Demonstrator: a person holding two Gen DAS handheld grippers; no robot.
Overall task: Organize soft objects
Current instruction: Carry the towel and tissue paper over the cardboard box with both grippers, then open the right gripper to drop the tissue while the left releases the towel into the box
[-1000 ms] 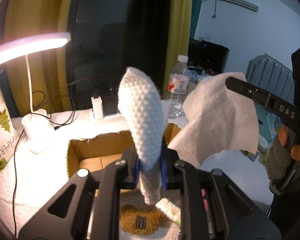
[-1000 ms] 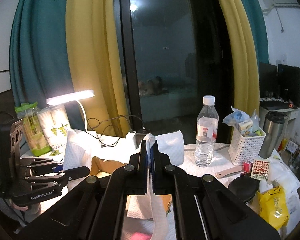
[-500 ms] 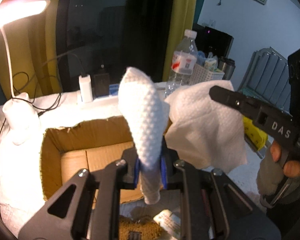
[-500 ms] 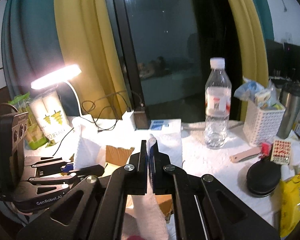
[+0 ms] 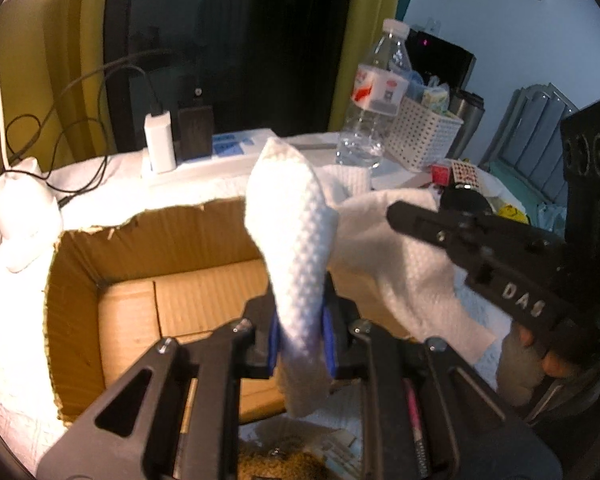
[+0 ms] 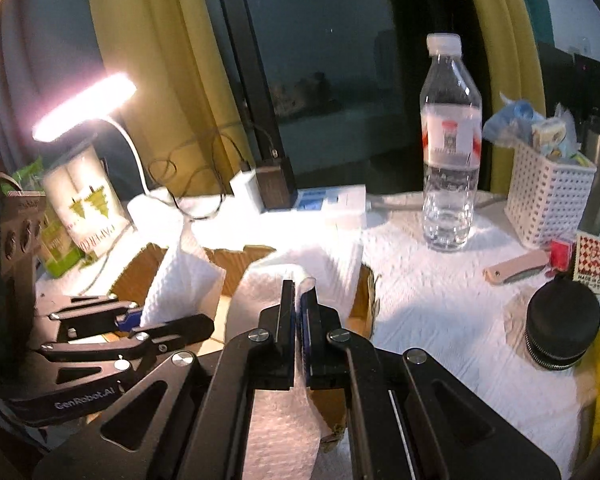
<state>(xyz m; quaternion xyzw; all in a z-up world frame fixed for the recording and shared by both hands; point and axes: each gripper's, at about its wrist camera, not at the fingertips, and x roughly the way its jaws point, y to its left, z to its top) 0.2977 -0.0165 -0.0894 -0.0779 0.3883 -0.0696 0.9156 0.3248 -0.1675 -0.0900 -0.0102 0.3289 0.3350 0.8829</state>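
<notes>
- Left gripper (image 5: 299,340) clenches a dimpled white paper towel (image 5: 290,248), rolled into a cone.
- Right gripper (image 6: 299,312) pinches its crumpled edge above the corrugated cardboard box (image 5: 188,240).

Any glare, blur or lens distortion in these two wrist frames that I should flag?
Left wrist view: glare in the top left corner, curtain bowed by the fisheye, paper towel sharp. Right wrist view: desk lamp blown out, bright patch on the table cover, water bottle slightly smeared.

Both wrist views look close down along their own tool, sharing the cardboard box (image 5: 172,280) and the far water bottle (image 6: 450,152).
</notes>
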